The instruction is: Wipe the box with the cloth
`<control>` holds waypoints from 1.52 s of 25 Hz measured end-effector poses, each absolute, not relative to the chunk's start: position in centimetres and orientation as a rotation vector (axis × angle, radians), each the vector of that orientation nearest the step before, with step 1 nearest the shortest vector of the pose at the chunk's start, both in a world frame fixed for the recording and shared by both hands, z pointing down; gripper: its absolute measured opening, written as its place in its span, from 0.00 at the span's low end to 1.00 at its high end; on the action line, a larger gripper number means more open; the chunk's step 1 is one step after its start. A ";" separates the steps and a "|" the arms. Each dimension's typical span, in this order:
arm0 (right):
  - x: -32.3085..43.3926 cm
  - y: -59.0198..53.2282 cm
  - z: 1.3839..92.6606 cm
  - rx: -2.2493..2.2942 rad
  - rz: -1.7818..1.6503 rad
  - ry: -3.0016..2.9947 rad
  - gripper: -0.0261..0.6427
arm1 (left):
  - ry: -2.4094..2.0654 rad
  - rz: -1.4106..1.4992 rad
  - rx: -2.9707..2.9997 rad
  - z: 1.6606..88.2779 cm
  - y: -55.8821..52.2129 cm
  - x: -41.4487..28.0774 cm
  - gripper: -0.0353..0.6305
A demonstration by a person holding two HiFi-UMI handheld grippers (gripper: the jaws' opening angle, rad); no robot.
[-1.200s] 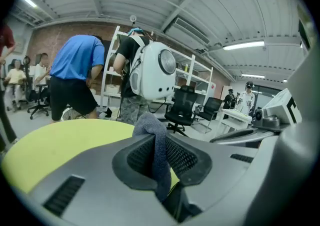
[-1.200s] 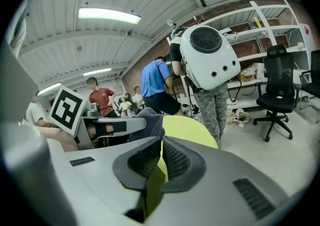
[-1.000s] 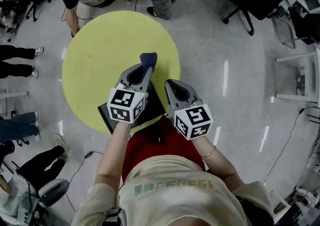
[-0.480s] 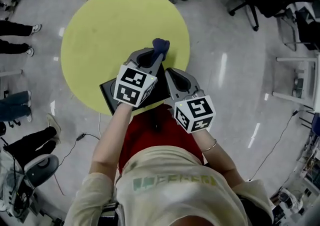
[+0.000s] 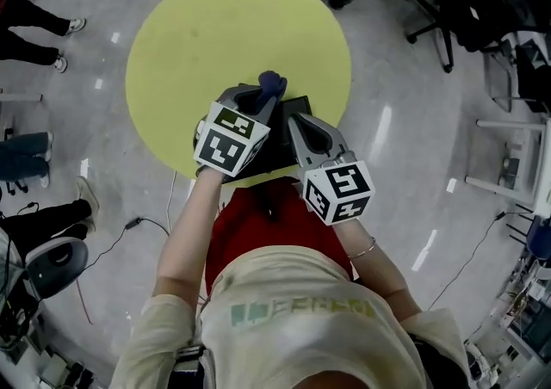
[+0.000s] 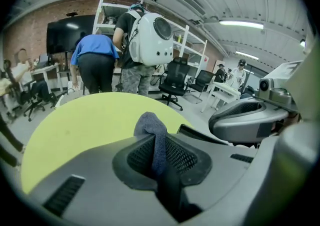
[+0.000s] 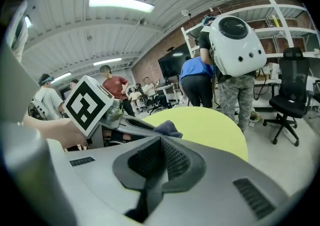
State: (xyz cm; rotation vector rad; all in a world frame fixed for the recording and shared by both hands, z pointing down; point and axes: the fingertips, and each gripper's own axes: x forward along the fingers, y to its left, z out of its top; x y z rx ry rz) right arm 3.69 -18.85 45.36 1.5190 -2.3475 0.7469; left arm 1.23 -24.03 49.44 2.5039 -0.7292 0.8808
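In the head view a black box point(image 5: 301, 106) lies on the round yellow table point(image 5: 198, 34), near its front edge and mostly hidden under both grippers. My left gripper point(image 5: 265, 96) is shut on a dark blue cloth point(image 5: 272, 83), which bunches out past its tips over the box. The left gripper view shows the cloth point(image 6: 151, 129) pinched between the jaws of the left gripper point(image 6: 159, 146), with a box edge point(image 6: 200, 134) just right of it. My right gripper point(image 5: 295, 120) sits beside it on the right, over the box. The right gripper point(image 7: 161, 146) has its jaws together with nothing between them.
People stand at the table's far side, one wearing a white backpack point(image 6: 151, 32). Legs and shoes of seated people point(image 5: 39, 26) line the left. Black office chairs point(image 5: 465, 0) and desks stand to the right, and a cable point(image 5: 129, 225) lies on the floor.
Both grippers have shifted over the box with the cloth still held. The box's left part is now covered and its far right corner shows beyond the right gripper.
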 end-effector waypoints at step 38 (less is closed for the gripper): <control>4.9 -13.5 41.4 1.557 0.652 -2.372 0.10 | -0.829 0.657 2.491 41.4 -18.2 -0.5 0.15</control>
